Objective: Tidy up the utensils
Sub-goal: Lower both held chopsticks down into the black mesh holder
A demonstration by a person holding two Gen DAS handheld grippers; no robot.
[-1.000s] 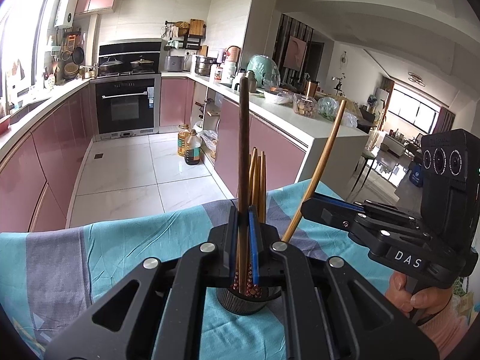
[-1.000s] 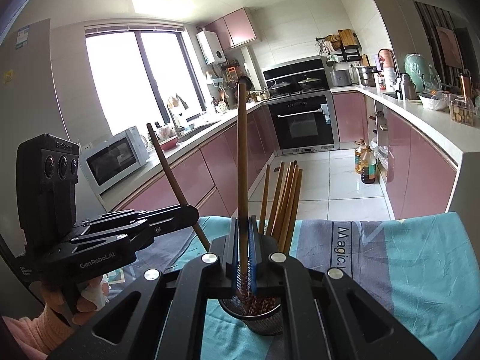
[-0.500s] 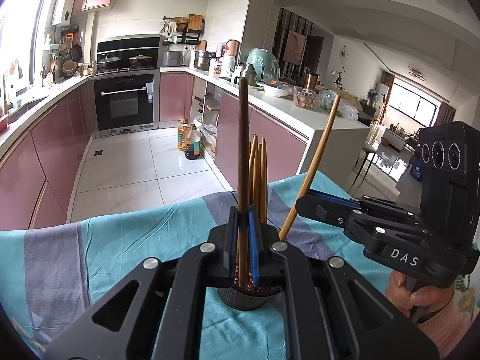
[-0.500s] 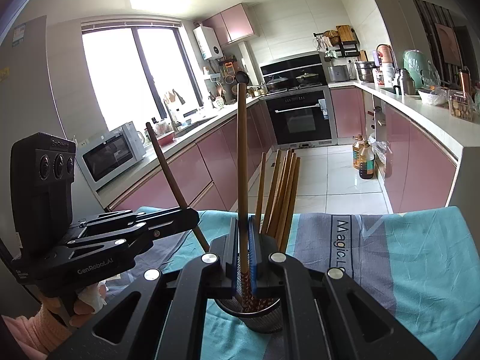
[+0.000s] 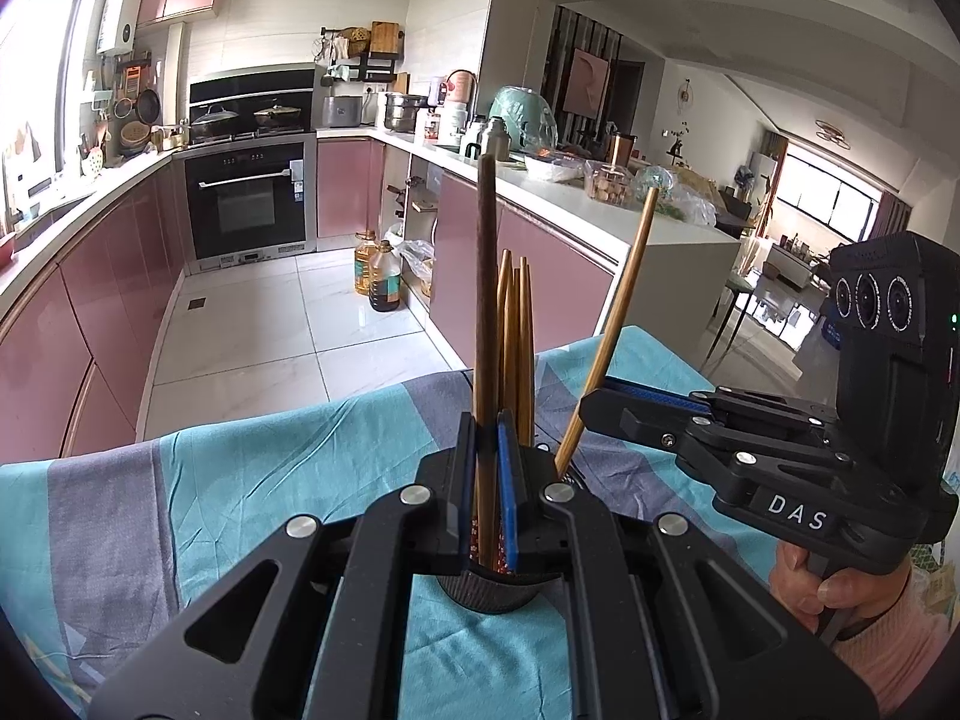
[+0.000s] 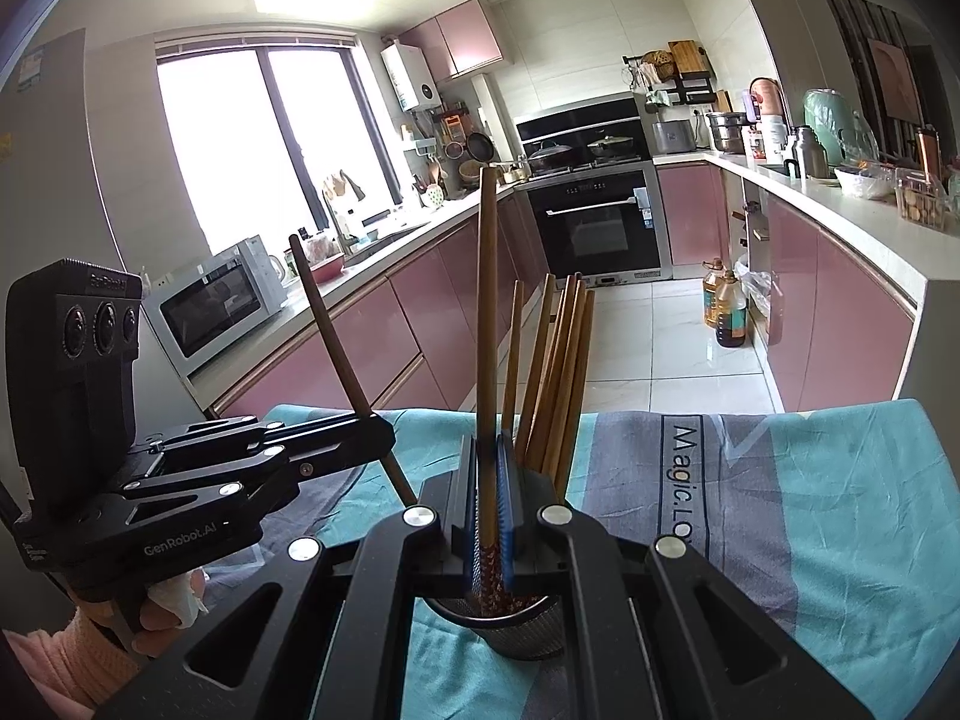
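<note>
Both tongs clamped, each on one chopstick.
Left tongs [image 5: 485, 498] and right tongs [image 6: 487, 510] hide my holder [image 6: 522, 630] at lower centre.

holder [image 5: 489, 591] mostly hidden behind left gripper [image 5: 487, 468], chopstick tips unseen inside, hand [image 5: 840, 594] cut off by edge

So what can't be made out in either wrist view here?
- Left wrist: holder base and inside, hidden behind the left gripper.
- Right wrist: dark chopstick lower tip, hidden by the right gripper.
- Both: table under cloth.
</note>
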